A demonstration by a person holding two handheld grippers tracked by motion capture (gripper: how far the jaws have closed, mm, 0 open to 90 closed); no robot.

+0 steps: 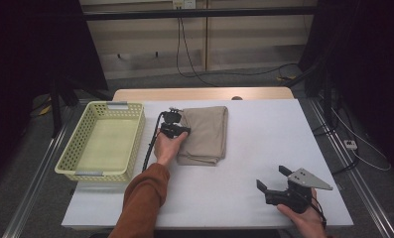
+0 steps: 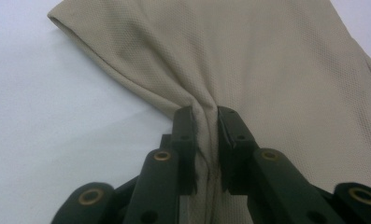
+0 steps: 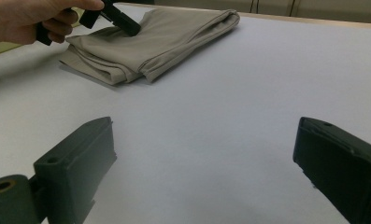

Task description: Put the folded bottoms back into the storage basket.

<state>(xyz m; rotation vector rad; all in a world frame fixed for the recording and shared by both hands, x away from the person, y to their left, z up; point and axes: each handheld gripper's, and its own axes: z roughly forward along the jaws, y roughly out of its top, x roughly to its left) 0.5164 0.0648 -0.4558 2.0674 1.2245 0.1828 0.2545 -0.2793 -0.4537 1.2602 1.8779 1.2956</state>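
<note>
Folded beige cloth [image 1: 204, 135] lies on the desk [image 1: 264, 148] left of centre, toward the far edge. Your left gripper [image 2: 205, 122] pinches a fold at its left side. Your right gripper [image 1: 273, 179] hangs spread near the front right corner. Yellow basket [image 1: 80, 144] sits at the left edge.

It looked like a lab or test room set up for recording, not a home. A plain white table [image 1: 264, 148] stood on grey carpet [image 1: 194, 82], flanked by metal rails [image 1: 33, 173] along the floor. Black curtains [image 1: 33, 44] closed off both sides. Cables [image 1: 184, 54] hung from a wall socket [image 1: 183, 4] and trailed over the carpet, and a power strip [image 1: 351, 144] lay on the floor at the right. Bare pale panels [image 1: 150, 29] lined the back wall.
</note>
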